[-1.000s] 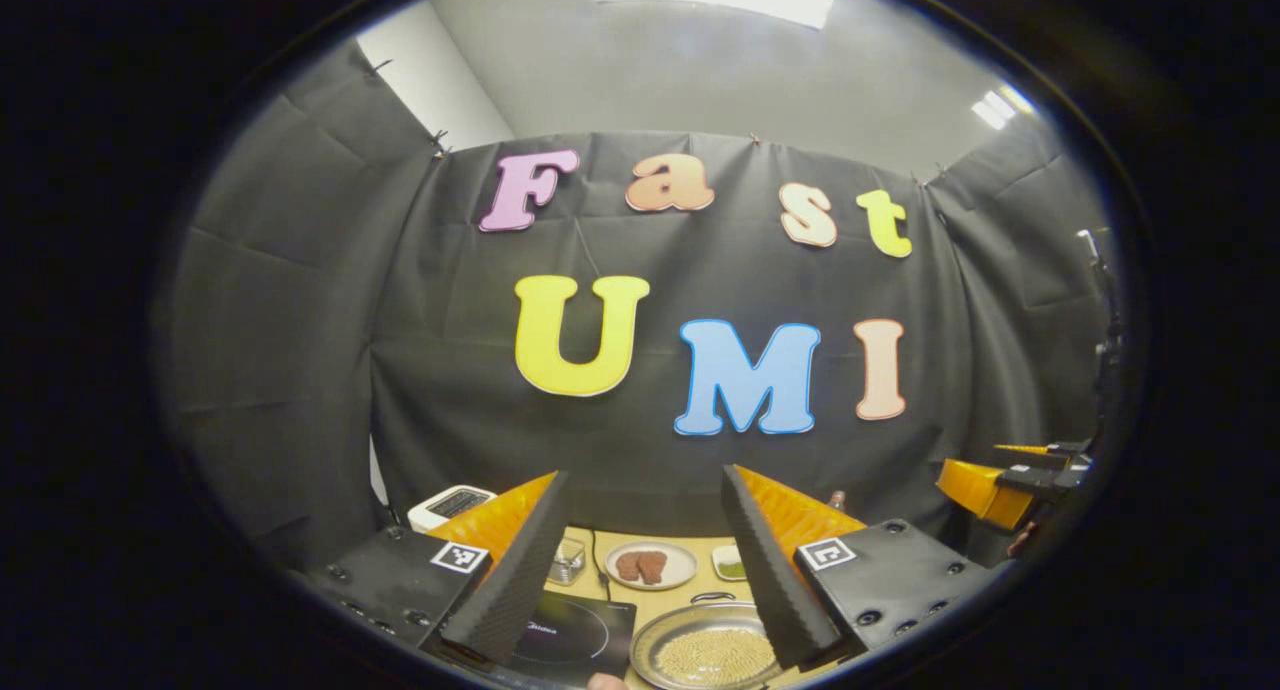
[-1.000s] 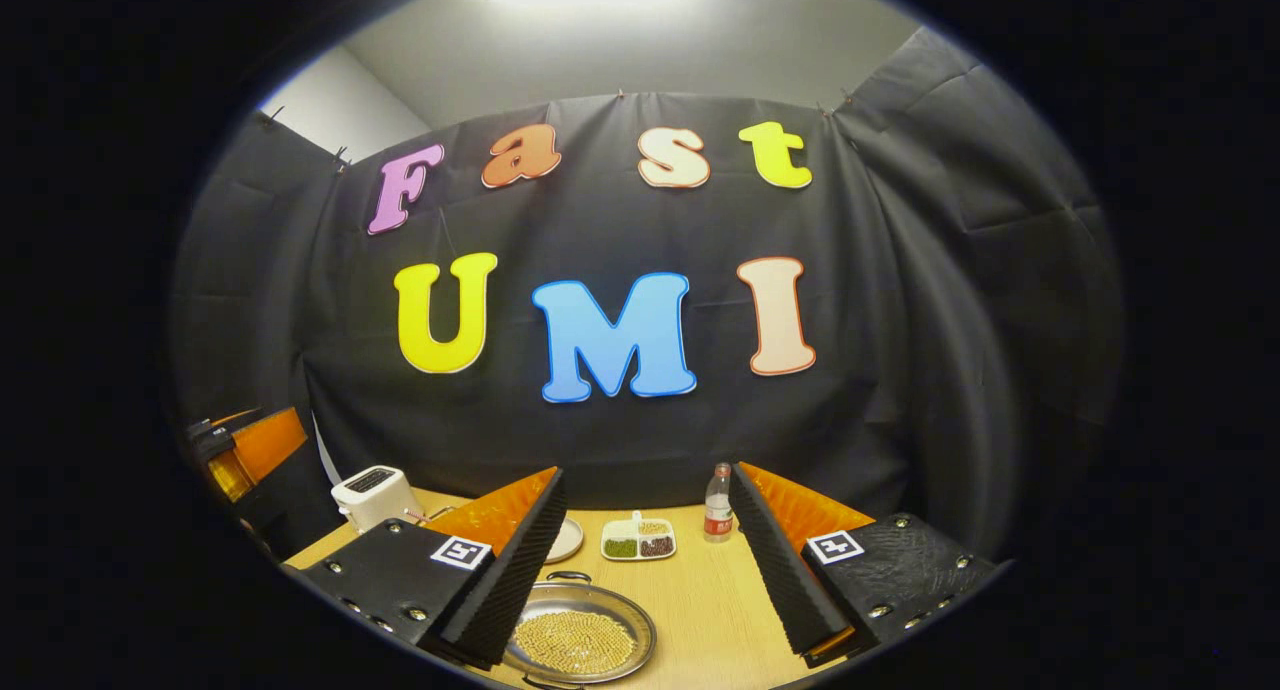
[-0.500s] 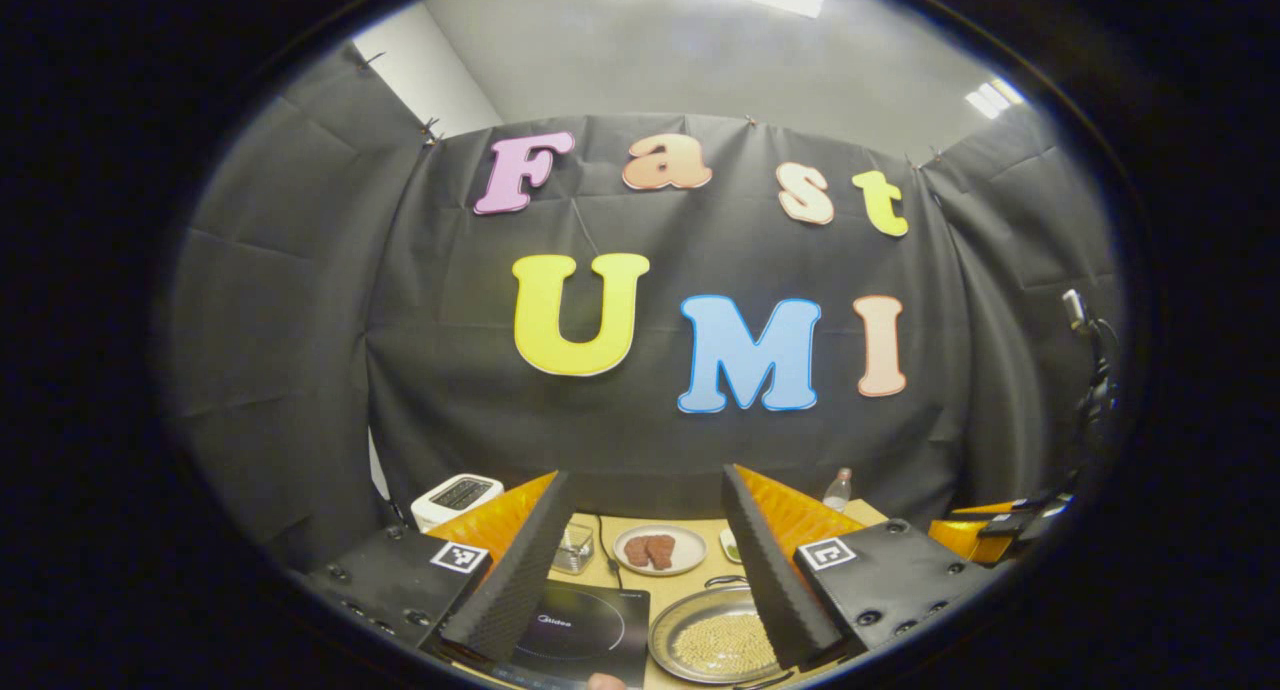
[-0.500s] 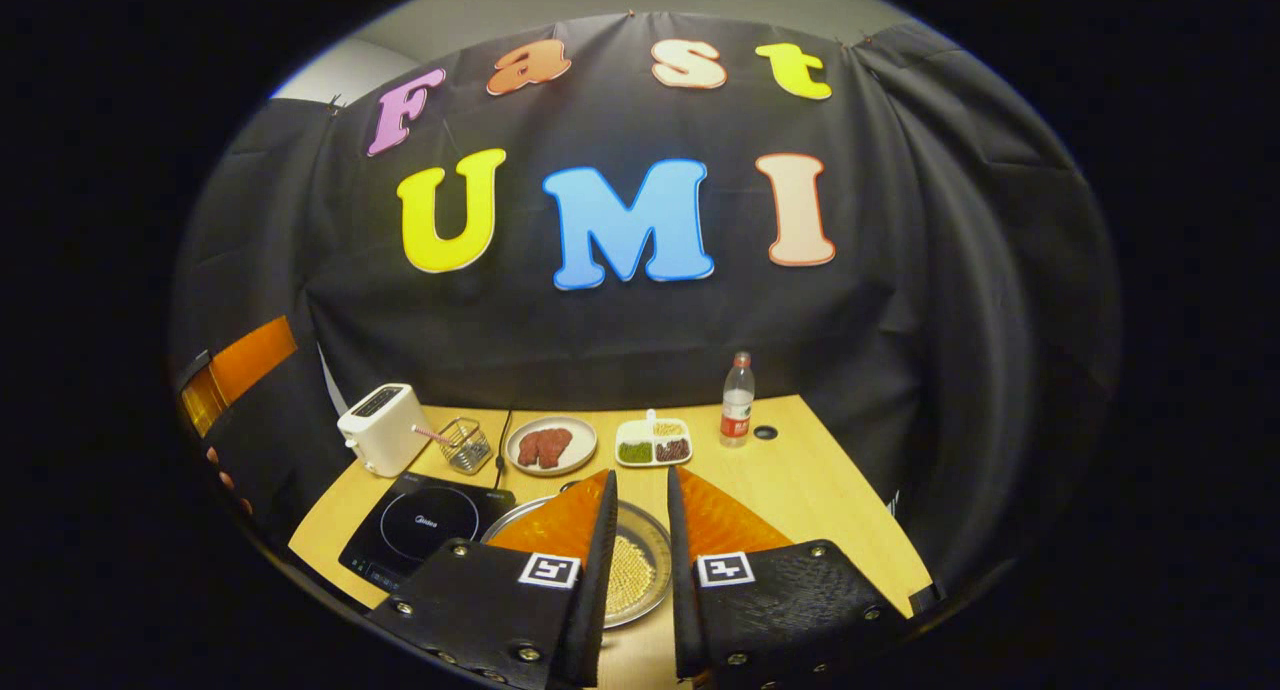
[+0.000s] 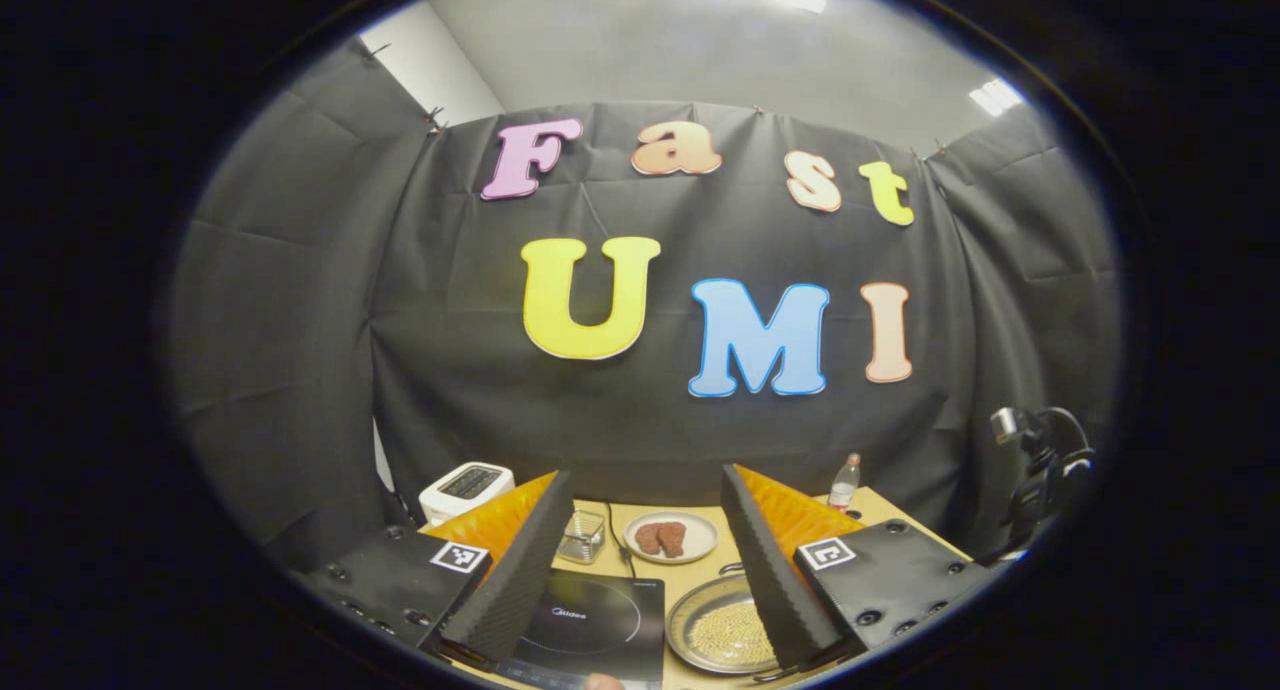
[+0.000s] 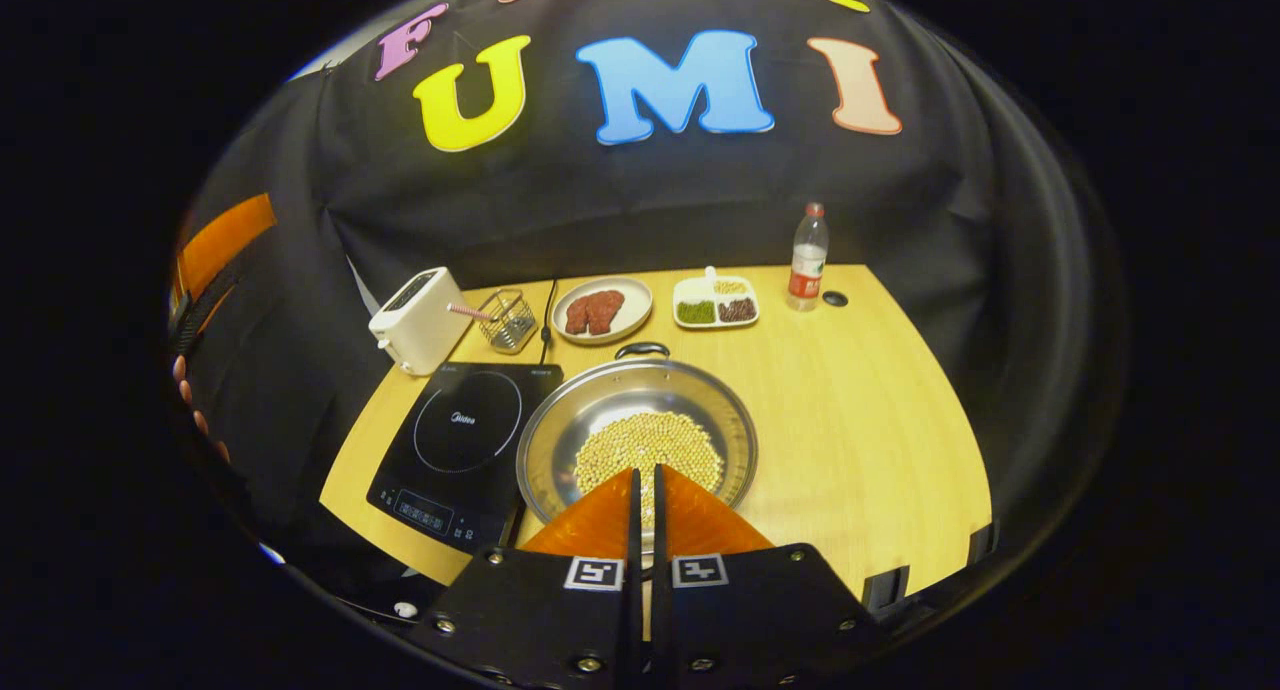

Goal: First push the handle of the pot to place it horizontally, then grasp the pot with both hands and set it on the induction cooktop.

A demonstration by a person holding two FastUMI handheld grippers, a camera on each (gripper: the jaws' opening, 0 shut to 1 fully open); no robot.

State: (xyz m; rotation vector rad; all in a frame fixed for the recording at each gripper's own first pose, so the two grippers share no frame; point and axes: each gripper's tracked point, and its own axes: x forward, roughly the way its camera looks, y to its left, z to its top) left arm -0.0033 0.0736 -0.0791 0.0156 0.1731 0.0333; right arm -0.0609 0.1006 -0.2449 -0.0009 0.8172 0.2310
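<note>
Pot (image 6: 636,440) w/ soybeans on counter (image 6: 870,410), touching induction cooktop (image 6: 462,440) at its 3 o'clock. Right gripper (image 6: 643,485) fingers together, over near rim. Left gripper (image 5: 640,560) fingers apart, high. Risk: handle (image 6: 641,349) push too hard, pot slides, beans spill.

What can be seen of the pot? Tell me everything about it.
The pot is a wide, shallow, shiny metal pan holding a layer of small yellow beans. A loop handle sticks out at its far rim. It sits flat on the wooden table, its left edge meeting the black induction cooktop. The right gripper, fingers closed, hangs above its near rim; contact is unclear.
</note>
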